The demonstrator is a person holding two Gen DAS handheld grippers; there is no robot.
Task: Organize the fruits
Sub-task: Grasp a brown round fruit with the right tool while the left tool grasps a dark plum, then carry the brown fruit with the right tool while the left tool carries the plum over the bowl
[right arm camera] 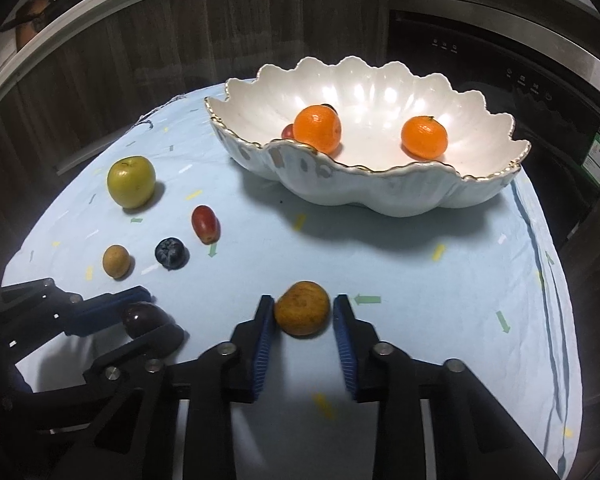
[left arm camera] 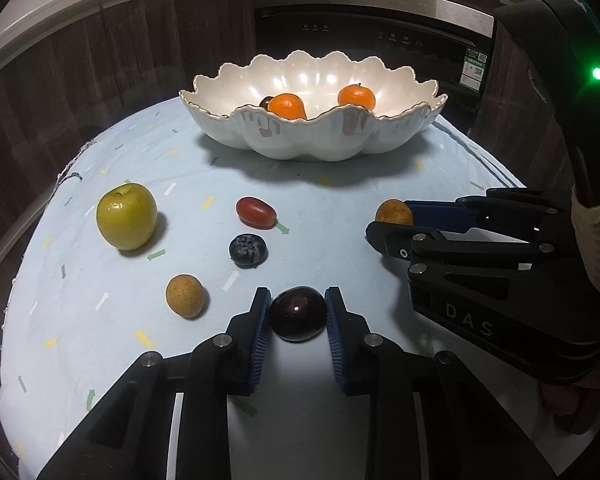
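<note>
A white scalloped bowl (left arm camera: 316,136) (right arm camera: 380,192) stands at the back of the table and holds two oranges (left arm camera: 286,106) (right arm camera: 317,128) and small dark fruits. My left gripper (left arm camera: 297,312) is shut on a dark plum (left arm camera: 297,314), which also shows in the right wrist view (right arm camera: 144,318). My right gripper (right arm camera: 303,309) has its pads against a brown round fruit (right arm camera: 302,308) (left arm camera: 394,212) resting on the cloth. A green apple (left arm camera: 127,216), a red grape (left arm camera: 256,211), a blueberry (left arm camera: 248,250) and a second small brown fruit (left arm camera: 185,295) lie on the left.
A light blue cloth (left arm camera: 320,208) with small arrow marks covers the round table. Dark wood cabinets and a black appliance (left arm camera: 380,32) stand behind the table. The table edge drops away on the left and right.
</note>
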